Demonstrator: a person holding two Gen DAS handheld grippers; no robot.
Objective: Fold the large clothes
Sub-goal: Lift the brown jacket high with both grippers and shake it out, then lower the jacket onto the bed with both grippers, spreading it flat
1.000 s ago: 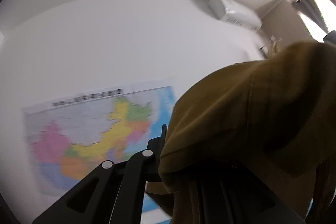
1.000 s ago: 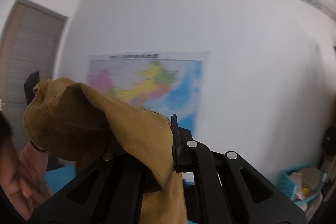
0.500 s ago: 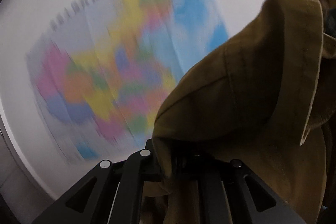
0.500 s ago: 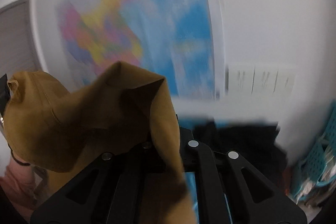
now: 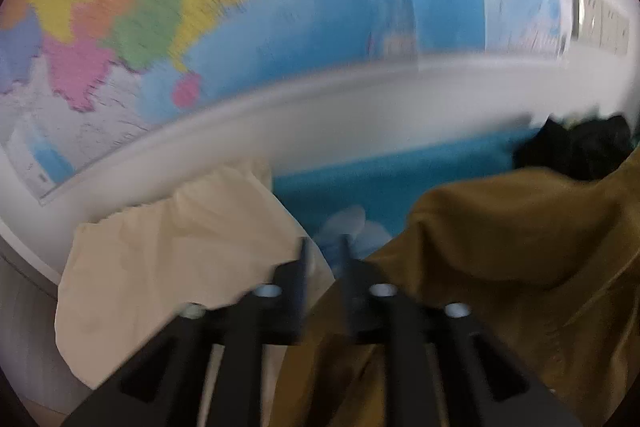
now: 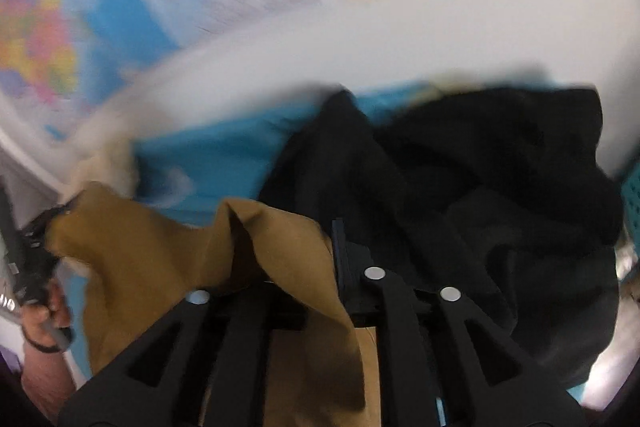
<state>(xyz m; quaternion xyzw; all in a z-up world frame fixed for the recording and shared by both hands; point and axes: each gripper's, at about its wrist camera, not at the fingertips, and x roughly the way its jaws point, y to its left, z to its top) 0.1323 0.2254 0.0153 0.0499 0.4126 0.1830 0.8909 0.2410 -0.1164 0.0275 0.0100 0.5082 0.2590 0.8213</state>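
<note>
My left gripper (image 5: 323, 255) points down at the blue surface (image 5: 360, 187), its jaws opening. Nothing is between them; the surface shows through the gap. The mustard garment (image 5: 500, 247) lies heaped just right of its right finger. In the right wrist view the same mustard garment (image 6: 160, 247) drapes over my right gripper (image 6: 316, 239) and hides its left finger. Those jaws are opening too, and a loose fold lies between them. The cloth stretches left toward the other gripper (image 6: 28, 259), held by a hand (image 6: 40, 315).
A cream garment (image 5: 172, 247) lies on the left of the surface. A pile of black clothes (image 6: 480, 187) fills the right side. A coloured map (image 5: 240, 7) hangs on the white wall behind. A teal basket (image 6: 630, 187) sits at the far right.
Both grippers have swung down from facing the wall to the blue surface. Both pairs of jaws have parted, and the mustard cloth has dropped out of the left one.
</note>
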